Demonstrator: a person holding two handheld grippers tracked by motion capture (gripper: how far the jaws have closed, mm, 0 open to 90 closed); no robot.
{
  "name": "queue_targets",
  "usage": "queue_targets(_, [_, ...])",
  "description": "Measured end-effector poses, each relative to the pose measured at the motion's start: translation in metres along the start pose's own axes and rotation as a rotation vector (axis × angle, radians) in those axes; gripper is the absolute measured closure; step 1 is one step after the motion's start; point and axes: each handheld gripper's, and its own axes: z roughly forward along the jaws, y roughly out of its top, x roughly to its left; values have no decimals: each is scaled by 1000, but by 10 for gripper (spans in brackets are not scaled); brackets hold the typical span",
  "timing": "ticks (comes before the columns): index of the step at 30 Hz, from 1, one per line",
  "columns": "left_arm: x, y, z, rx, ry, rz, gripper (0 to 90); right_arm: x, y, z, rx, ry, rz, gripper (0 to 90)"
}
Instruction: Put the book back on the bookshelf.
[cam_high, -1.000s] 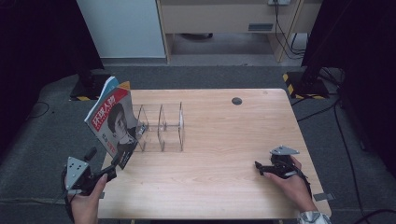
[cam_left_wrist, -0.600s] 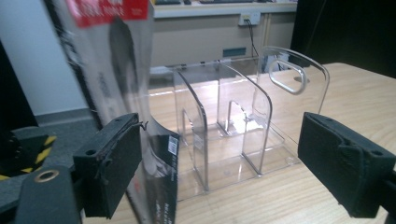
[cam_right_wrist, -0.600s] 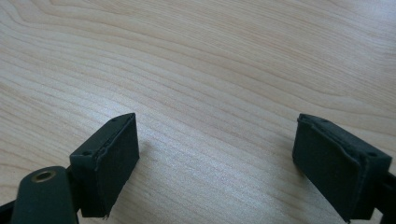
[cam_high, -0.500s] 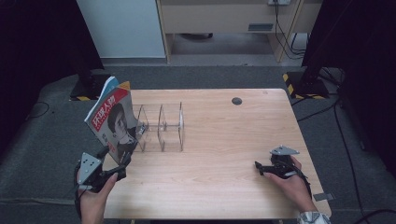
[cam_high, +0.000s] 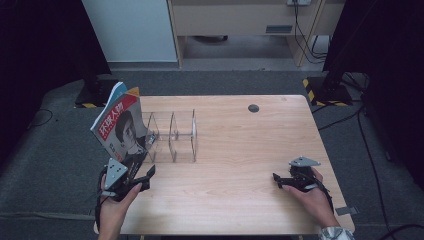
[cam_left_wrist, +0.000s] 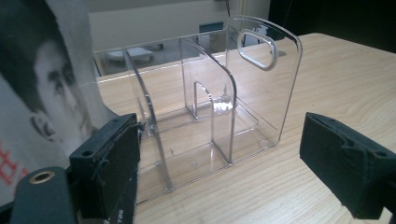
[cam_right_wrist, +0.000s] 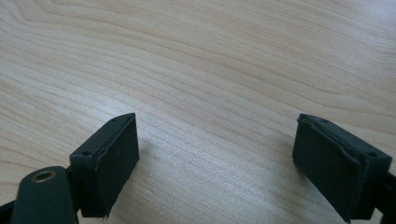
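The red-and-white magazine with a portrait on its cover (cam_high: 121, 131) stood tilted in the end slot of the clear acrylic divided file rack (cam_high: 172, 136), at the left side of the pale wooden table (cam_high: 240, 170), its top leaning out past the table's edge. The left gripper (cam_high: 146, 176) sat low just in front of the magazine's bottom corner, jaws spread wide and holding nothing; in the left gripper view the cover (cam_left_wrist: 44, 98) lay right beside one jaw, and whether they touched could not be told. The right gripper (cam_high: 280, 181) rested near the table's right front, also wide open and empty over bare wood. The step in hand looked like settling or releasing the magazine in the rack. The next move would probably call for nudging it upright or backing off without catching it.
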Motion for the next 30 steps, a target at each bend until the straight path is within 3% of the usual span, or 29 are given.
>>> queue_targets(15, [-13, 3, 20, 29, -48, 34, 113, 0, 0, 0, 0, -1, 0, 148])
queue_targets(21, [-20, 5, 36, 50, -67, 44, 113, 0, 0, 1, 1, -3, 1, 141])
queue_targets(30, [-36, 6, 56, 89, -158, 75, 96, 0, 0, 1, 1, 0, 2, 138])
